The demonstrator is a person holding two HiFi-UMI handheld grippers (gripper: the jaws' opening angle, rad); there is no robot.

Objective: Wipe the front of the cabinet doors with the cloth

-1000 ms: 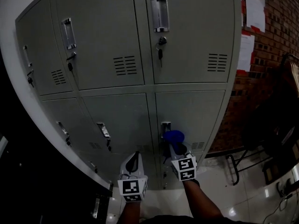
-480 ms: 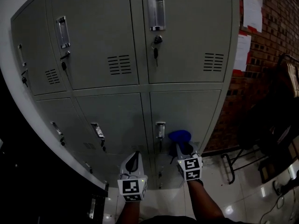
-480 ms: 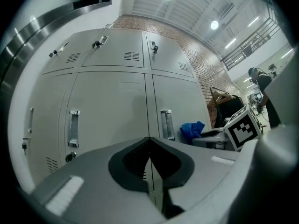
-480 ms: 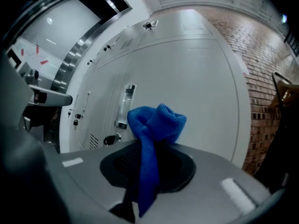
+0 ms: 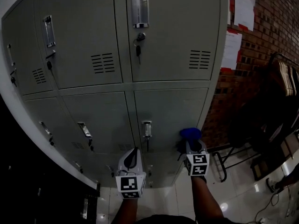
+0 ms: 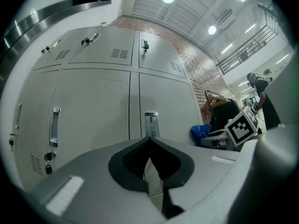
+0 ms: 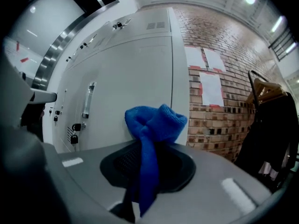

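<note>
Cloth: the blue cloth (image 5: 190,133) is bunched in a ball at the tip of my right gripper (image 5: 192,143).
Where it is: on the low right door (image 5: 170,107), close to that door's right edge. It looks pressed on the door front.
Cloth's long way: it runs from the ball back between the jaws, and a thin tail hangs out behind.
Right gripper: its jaws are clamped on the cloth.
Door from the gripper: straight ahead of the tip. Nearly all of the door front lies to the left of the cloth and above it.
Handle: the handle (image 5: 146,128) is on the left part of the same door, well apart from the cloth.
Left gripper: my left gripper (image 5: 132,154) has its jaws together with nothing in them. It hangs lower and to the left, back from the doors, pointing at the handle.
Nearer hand: the right one. It has the cloth, so I think it does the wiping.
Next move, my guess: slide left or up while pushing in.
Watch out: just right of the cloth the cabinet ends and the brick wall (image 5: 261,36) starts, so the cloth could slip off that edge.
</note>
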